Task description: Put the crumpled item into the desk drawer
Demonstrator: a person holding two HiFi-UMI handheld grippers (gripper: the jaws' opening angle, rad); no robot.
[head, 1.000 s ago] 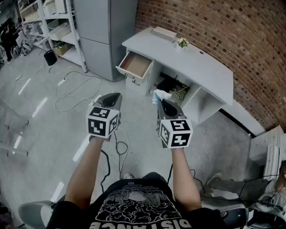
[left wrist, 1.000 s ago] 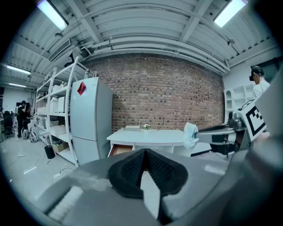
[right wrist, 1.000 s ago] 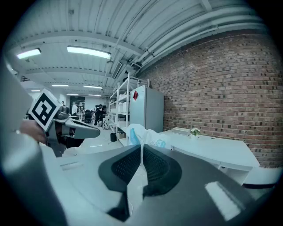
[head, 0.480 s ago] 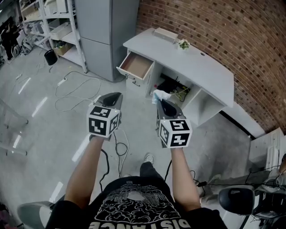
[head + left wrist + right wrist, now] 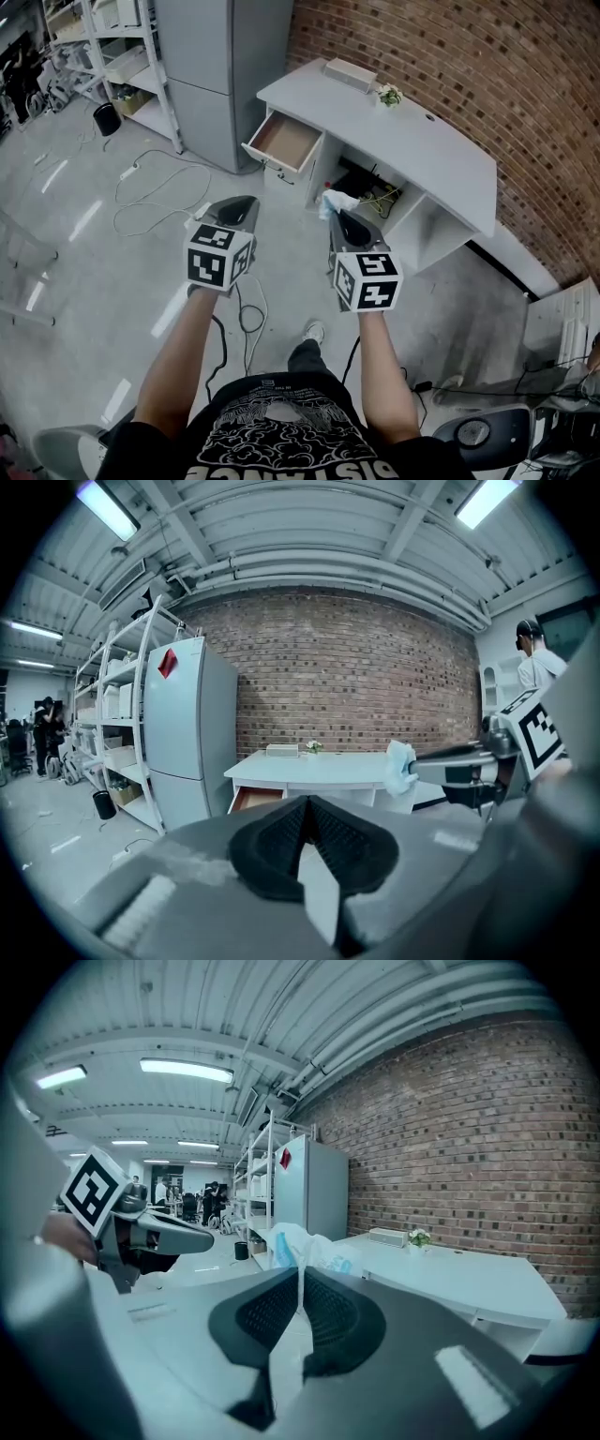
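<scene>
The crumpled white item (image 5: 336, 201), its blue print too blurred to be read, was pinched between the closed jaws of the right gripper (image 5: 339, 216) and held in the air in front of the desk (image 5: 412, 141). The drawer (image 5: 286, 139) at the desk's left end was seen open. The left gripper (image 5: 241, 203) was closed on nothing, in front of the desk and apart from the drawer.

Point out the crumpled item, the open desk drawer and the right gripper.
crumpled item (image 5: 337, 200): head view, on its pale bunched middle, ahead of the gripper tip.
desk drawer (image 5: 284, 138): head view, on its bare brown bottom.
right gripper (image 5: 301, 1286): right gripper view, midway between its fingertips, shut on the item.
</scene>
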